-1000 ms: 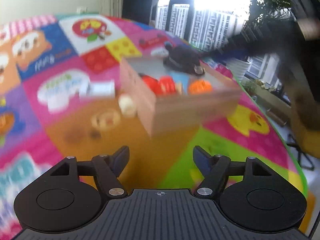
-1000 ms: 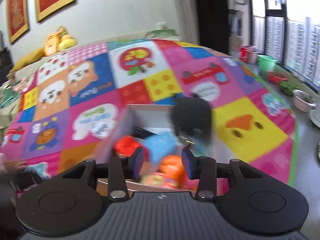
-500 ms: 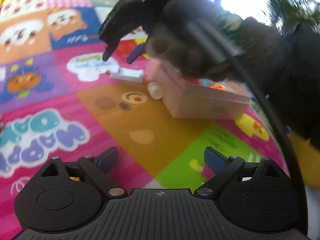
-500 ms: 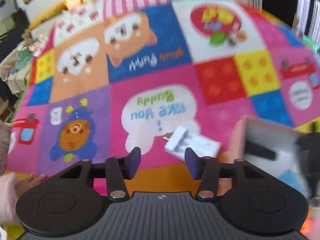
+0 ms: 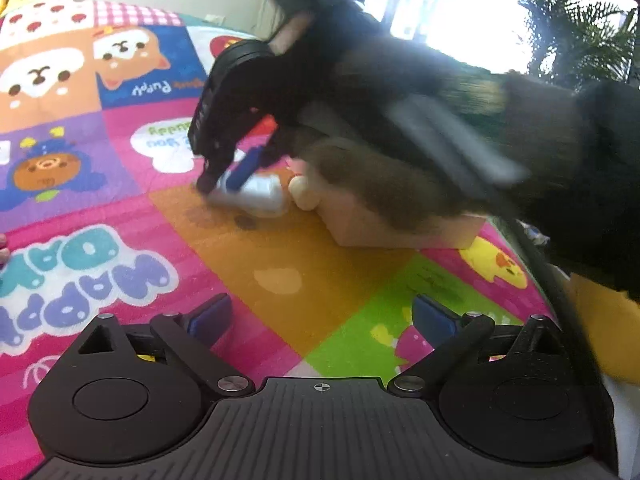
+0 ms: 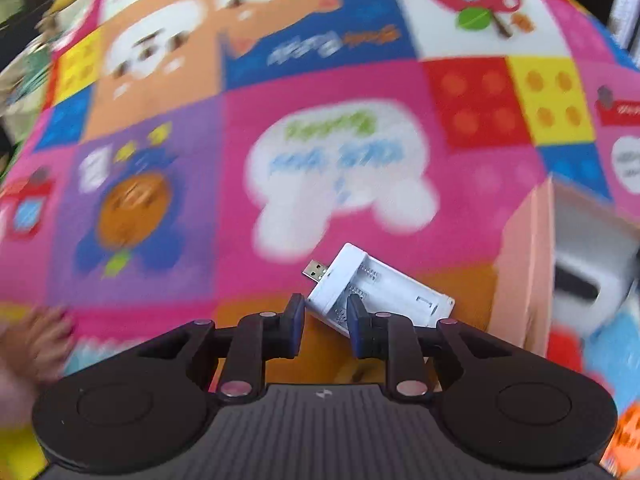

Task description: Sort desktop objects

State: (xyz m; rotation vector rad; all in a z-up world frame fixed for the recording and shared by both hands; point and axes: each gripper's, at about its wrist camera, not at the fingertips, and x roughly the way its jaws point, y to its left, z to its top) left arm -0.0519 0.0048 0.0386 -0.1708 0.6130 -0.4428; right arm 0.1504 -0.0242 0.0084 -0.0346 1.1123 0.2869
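Item: white charger (image 6: 380, 292), a USB battery holder with empty bays and the plug pointing away from the box (image 6: 524, 264). It is lying flat on the mat (image 6: 320, 128), just beside the box's near wall.

Right gripper (image 6: 322, 320): it is pointing steeply down at the charger's plug end, and its jaws are closing with a corner of the casing between them. Whether the pads are pressing yet cannot be told; in the left wrist view a blue pad (image 5: 246, 170) is lying against the charger (image 5: 252, 196).

Left gripper (image 5: 320, 316): its jaws are standing wide apart and widening, with nothing between them, and it is hovering over the mat well short of the box (image 5: 400, 228).

Also beside the box: a small cream toy (image 5: 302, 196), touching its wall, next to the charger.

Risks, as judged:
- The jaws are taking the charger at a corner and on a slant, so it is likely to pivot or squirt out as they close.
- The thin open casing is likely to flex, so the hold may be poor.
- The fingertips are running close to the mat and may be scraping it.
- A lift may be knocking the cream toy or catching the box wall.
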